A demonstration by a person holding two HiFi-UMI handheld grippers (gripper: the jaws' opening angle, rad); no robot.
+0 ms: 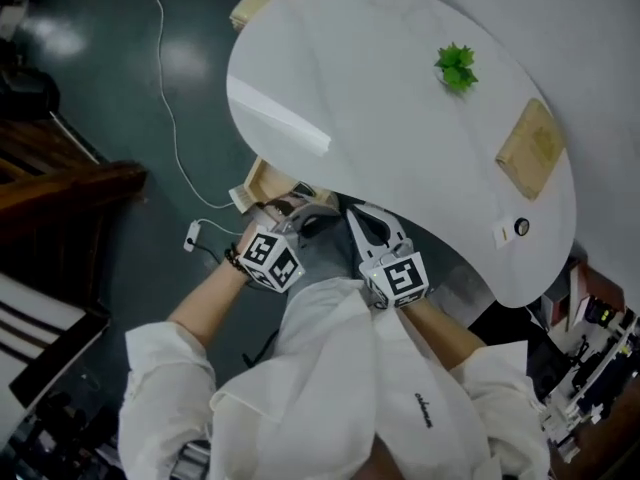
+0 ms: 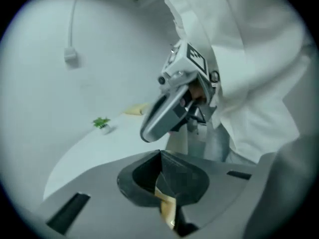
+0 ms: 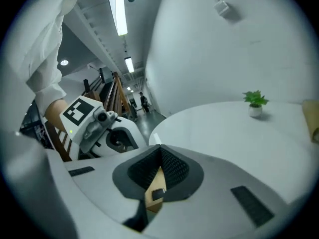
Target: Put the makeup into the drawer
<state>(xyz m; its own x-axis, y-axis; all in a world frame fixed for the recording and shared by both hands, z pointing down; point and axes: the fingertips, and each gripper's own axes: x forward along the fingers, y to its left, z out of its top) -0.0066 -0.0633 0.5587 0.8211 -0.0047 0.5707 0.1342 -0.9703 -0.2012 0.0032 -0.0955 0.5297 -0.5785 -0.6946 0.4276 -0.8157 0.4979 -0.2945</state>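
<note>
Both grippers are held close to the person's body, at the near edge of the white table (image 1: 380,88). My left gripper (image 1: 298,218) (image 2: 160,156) is shut, its dark pads meeting with nothing between them. My right gripper (image 1: 368,220) (image 3: 159,149) is beside it, and its ribbed pads also meet on nothing. Under the table's edge, a light wooden drawer (image 1: 266,182) stands pulled out just beyond the left gripper. I cannot make out its contents. No makeup item shows clearly in any view.
On the table stand a small green plant (image 1: 456,67) (image 3: 255,102), a wooden box (image 1: 530,148) at the right, and a small round thing (image 1: 521,227) near the right edge. A white cable (image 1: 170,108) trails over the dark floor. Dark wooden furniture (image 1: 60,183) stands at the left.
</note>
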